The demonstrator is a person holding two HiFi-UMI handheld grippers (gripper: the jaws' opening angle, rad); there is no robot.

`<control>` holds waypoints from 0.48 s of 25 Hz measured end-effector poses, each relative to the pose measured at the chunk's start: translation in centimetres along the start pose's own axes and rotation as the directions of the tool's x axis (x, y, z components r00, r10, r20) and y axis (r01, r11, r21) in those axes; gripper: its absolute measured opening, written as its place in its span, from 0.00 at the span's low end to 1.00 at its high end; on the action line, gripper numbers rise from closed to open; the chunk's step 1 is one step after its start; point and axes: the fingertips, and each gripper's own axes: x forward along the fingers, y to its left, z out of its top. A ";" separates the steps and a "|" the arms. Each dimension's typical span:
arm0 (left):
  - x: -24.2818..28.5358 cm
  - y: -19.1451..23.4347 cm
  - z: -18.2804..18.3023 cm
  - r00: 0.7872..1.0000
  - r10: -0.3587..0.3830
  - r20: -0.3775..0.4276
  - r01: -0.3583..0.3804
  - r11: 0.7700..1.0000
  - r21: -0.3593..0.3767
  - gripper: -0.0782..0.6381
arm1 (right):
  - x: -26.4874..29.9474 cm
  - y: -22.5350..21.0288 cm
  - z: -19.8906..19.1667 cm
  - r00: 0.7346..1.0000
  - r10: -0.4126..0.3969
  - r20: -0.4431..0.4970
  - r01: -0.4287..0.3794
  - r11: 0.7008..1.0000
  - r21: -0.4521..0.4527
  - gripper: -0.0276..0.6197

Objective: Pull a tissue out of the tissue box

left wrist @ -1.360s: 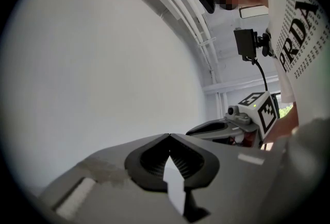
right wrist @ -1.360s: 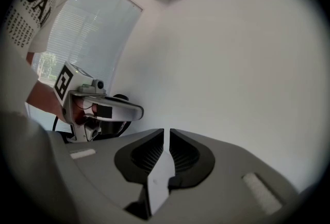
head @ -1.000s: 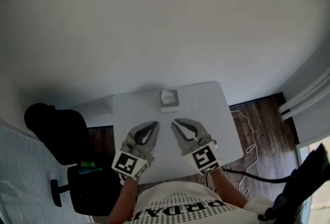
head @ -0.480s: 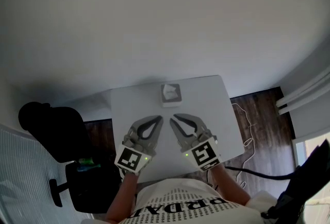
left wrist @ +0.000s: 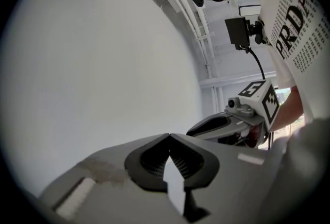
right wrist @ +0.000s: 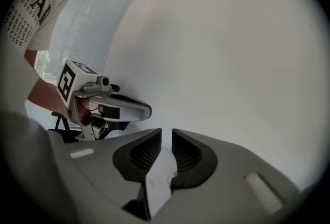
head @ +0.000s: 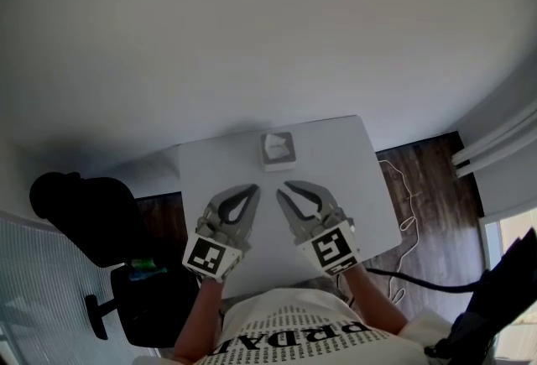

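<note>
Both grippers over the bench, nothing grabbed yet

Left gripper (head: pixel 254 187) is clenched tip to tip on nothing. The right gripper (head: pixel 285 189) jaws have just been opening, small gap, empty. Tissue box (head: pixel 278 148) sits near the bench's (head: pixel 352 162) far edge, well apart from both. Its tissue's too small to make out.

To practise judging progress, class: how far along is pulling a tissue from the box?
Done: nothing; the tissue box sits untouched on the table. In hand: the right gripper, jaws just opening and empty, is short of it. Left: reach, grip, pull out a tissue.
</note>
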 end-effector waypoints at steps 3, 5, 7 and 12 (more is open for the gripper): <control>0.4 -0.5 -0.2 1.000 -0.011 -0.004 0.011 1.000 -0.007 0.11 | 0.0 -0.3 -0.6 1.000 -0.012 0.007 0.012 1.000 0.009 0.13; 0.6 -1.0 -0.5 1.000 -0.016 -0.014 0.015 1.000 -0.012 0.11 | -0.1 -0.5 -1.2 1.000 -0.012 0.005 0.012 1.000 0.014 0.14; 0.9 -1.4 -1.1 0.999 -0.018 -0.045 0.017 1.000 -0.007 0.11 | -0.2 -0.9 -1.9 1.000 -0.005 -0.010 0.005 1.000 0.011 0.17; 1.9 -2.2 -1.2 0.999 0.006 -0.054 -0.007 1.000 -0.018 0.11 | -0.3 -1.9 -3.2 1.000 0.019 -0.003 -0.019 0.999 0.031 0.19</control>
